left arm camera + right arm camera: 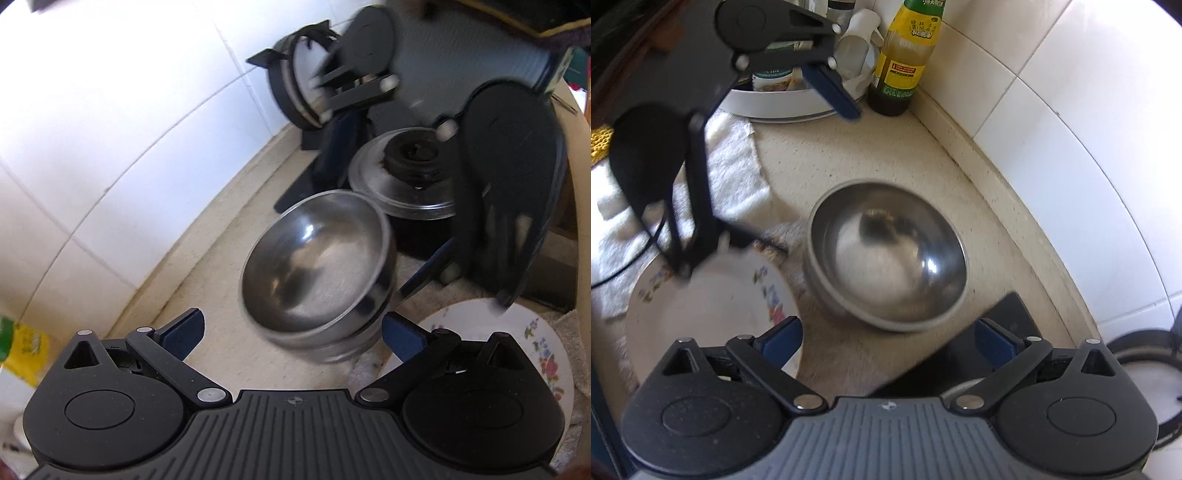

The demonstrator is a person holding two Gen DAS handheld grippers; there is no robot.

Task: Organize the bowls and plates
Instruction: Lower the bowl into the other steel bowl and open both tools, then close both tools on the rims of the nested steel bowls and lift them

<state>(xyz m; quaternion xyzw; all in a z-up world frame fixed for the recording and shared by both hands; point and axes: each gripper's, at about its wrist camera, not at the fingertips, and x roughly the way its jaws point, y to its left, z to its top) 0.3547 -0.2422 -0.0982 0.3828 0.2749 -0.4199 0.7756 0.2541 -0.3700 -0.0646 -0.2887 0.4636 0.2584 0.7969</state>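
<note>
Nested steel bowls (314,266) stand on the beige counter, and the top bowl (886,258) is empty. My left gripper (293,334) is open, with its blue pads apart on either side of the stack's near base. My right gripper (888,339) is open too, and the bowl lies just ahead of its pads. The left wrist view shows the right gripper (343,251) blurred, its fingers straddling the far side of the bowls. A floral plate (713,295) lies flat beside the bowls, partly on a towel. In the right wrist view the left gripper (766,192) hangs over that plate.
A lidded pot (402,184) stands right behind the bowls. A black-rimmed pan (295,85) leans on the white tiled wall (110,129). An oil bottle (905,55), a white basin (783,107) and a white towel (731,166) fill the other end.
</note>
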